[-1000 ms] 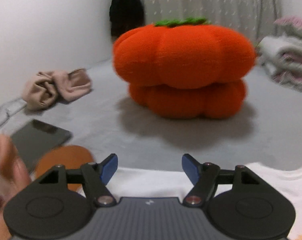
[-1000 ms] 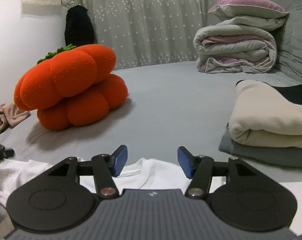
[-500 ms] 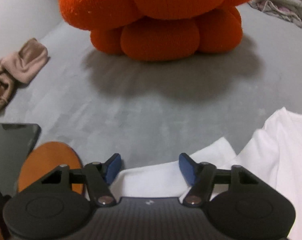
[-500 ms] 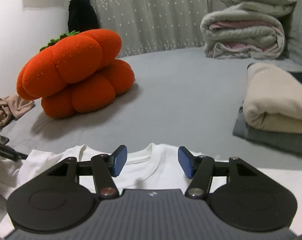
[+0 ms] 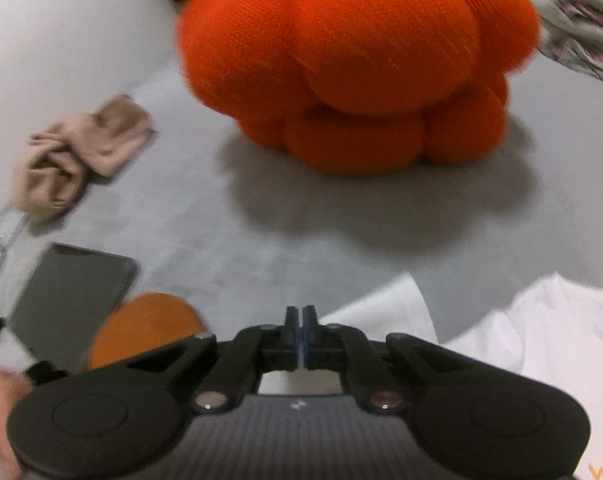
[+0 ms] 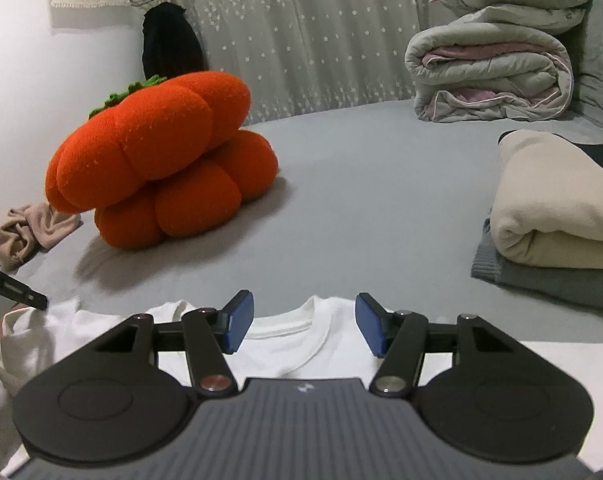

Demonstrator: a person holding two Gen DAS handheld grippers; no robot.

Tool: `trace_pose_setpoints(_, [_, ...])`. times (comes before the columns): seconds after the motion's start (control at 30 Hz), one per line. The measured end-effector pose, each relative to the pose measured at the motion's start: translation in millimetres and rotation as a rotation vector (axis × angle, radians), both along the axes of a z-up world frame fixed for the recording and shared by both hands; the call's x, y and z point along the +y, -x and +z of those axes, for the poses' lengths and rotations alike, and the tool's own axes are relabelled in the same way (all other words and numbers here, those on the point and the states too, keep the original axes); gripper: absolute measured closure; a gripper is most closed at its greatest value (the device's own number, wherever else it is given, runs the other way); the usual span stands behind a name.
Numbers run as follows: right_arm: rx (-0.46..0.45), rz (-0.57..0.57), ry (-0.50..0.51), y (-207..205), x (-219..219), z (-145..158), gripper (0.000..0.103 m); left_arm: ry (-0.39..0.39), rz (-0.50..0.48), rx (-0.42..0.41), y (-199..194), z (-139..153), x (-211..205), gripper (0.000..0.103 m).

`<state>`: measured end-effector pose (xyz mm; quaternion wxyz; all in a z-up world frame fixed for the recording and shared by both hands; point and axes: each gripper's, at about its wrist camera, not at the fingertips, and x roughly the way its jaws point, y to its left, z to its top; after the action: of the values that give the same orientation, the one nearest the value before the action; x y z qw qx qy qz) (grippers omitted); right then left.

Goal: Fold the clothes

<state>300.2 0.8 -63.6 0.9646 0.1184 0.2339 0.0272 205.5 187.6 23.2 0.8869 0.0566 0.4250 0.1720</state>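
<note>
A white T-shirt (image 6: 285, 344) lies spread on the grey bed sheet (image 6: 361, 208), collar toward the far side. My right gripper (image 6: 304, 323) hovers open just above the collar, with nothing between its blue pads. In the left wrist view, the shirt's body (image 5: 561, 340) and a sleeve (image 5: 385, 308) show. My left gripper (image 5: 300, 330) has its pads pressed together, and white sleeve cloth shows under them. At the left edge of the right wrist view, the sleeve (image 6: 25, 332) bunches upward to a dark fingertip (image 6: 19, 290).
An orange pumpkin plush (image 5: 353, 64) sits ahead on the bed. A beige cloth (image 5: 81, 152), a dark phone (image 5: 69, 296) and an orange disc (image 5: 145, 324) lie to the left. At right are a cream folded garment (image 6: 557, 208) on a grey one and rolled quilts (image 6: 489, 68).
The left gripper's jaws went from wide apart to pressed together, and that gripper shifted and tilted. The sleeve now bunches upward at the left. The right gripper barely moved.
</note>
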Motion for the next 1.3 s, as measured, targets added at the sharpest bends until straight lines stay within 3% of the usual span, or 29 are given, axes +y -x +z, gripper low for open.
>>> trace_pose_setpoints(0.27, [-0.011,-0.006,-0.048,1.3,-6.9,3.1,0.043,-0.121,0.218,-0.149,15.9,52.4,30.1,0.103])
trace_pose_setpoints(0.4, [-0.015,-0.009,-0.065,1.6,-9.0,4.0,0.043,-0.151,0.269,-0.192,17.8,64.7,43.5,0.103])
trace_pose_setpoints(0.5, [-0.013,-0.007,-0.070,1.7,-9.7,3.4,0.043,-0.098,0.254,-0.145,12.2,55.7,52.0,0.097])
trace_pose_setpoints(0.57, [-0.010,-0.004,-0.071,1.7,-9.3,3.0,0.043,-0.063,0.243,-0.114,9.4,45.4,54.8,0.082])
trace_pose_setpoints(0.6, [-0.008,-0.003,-0.070,1.5,-9.1,2.7,0.043,-0.058,0.247,-0.100,7.4,38.8,57.1,0.079])
trace_pose_setpoints(0.7, [-0.003,-0.002,-0.066,0.9,-8.9,1.6,0.043,-0.036,0.274,-0.047,-1.1,19.2,68.4,0.078])
trace_pose_setpoints(0.83, [0.011,-0.004,-0.053,-0.8,-7.6,-1.7,0.043,0.079,0.263,-0.006,-4.7,2.6,76.7,0.065])
trace_pose_setpoints(0.97, [0.028,-0.004,-0.039,-2.6,-5.5,-5.4,0.043,0.086,0.226,0.023,-12.9,-9.5,72.0,0.064])
trace_pose_setpoints(1.17, [0.039,0.001,-0.026,-4.1,-3.6,-8.8,0.043,0.120,0.192,0.086,-35.1,-28.1,65.7,0.068])
trace_pose_setpoints(1.2, [0.042,0.000,-0.023,-4.4,-3.5,-9.5,0.043,0.131,0.190,0.098,-38.0,-31.4,64.7,0.077])
trace_pose_setpoints(1.23, [0.044,-0.002,-0.021,-5.1,-3.6,-10.1,0.043,0.144,0.185,0.110,-40.4,-33.7,63.2,0.102])
trace_pose_setpoints(1.3, [0.046,-0.005,-0.020,-5.9,-4.5,-11.0,0.043,0.199,0.153,0.113,-43.3,-35.2,58.7,0.101])
